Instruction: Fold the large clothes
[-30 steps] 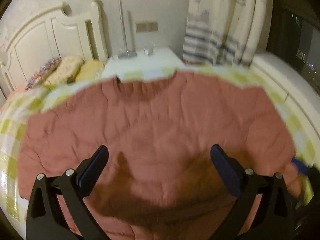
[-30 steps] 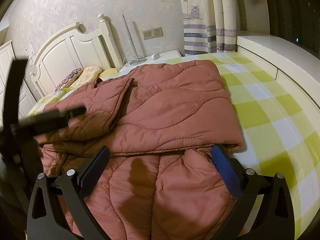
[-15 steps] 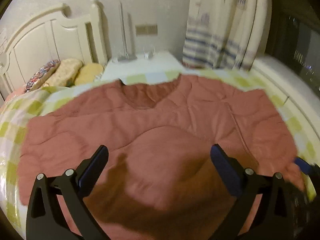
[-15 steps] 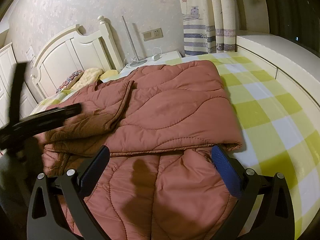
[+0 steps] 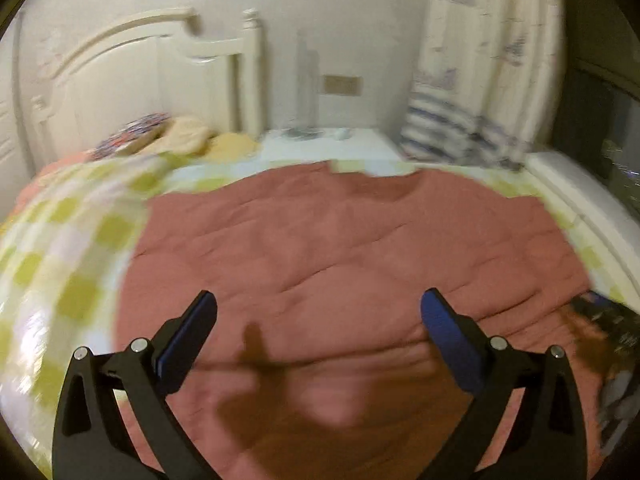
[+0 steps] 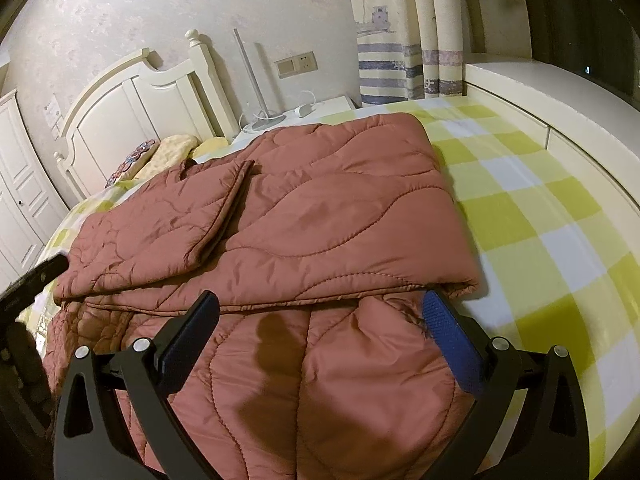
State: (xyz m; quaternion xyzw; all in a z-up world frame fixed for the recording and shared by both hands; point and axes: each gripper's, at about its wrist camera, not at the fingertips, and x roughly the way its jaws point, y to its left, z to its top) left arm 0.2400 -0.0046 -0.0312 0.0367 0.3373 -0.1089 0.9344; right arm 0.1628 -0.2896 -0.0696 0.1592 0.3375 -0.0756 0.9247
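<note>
Left wrist view, blurry: left gripper (image 5: pixel 318 312) hangs over the quilted coat (image 5: pixel 340 248), jaws spread wide w/ nothing between them. Coat covers the mid of the bed (image 5: pixel 68 240), reaching toward the headboard (image 5: pixel 132 80) end.

Right wrist view: right gripper (image 6: pixel 320 314) jaws also wide apart, empty, above the coat (image 6: pixel 320 220) at its folded edge. 1 sleeve lies folded across the top; checked sheet bare toward the bed's (image 6: pixel 552 240) right edge.

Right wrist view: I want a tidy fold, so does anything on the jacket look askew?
Yes. The sleeve folded across the quilted jacket lies at a slant, its cuff angled toward the headboard. The fold's right corner bulges past the layer beneath.
</note>
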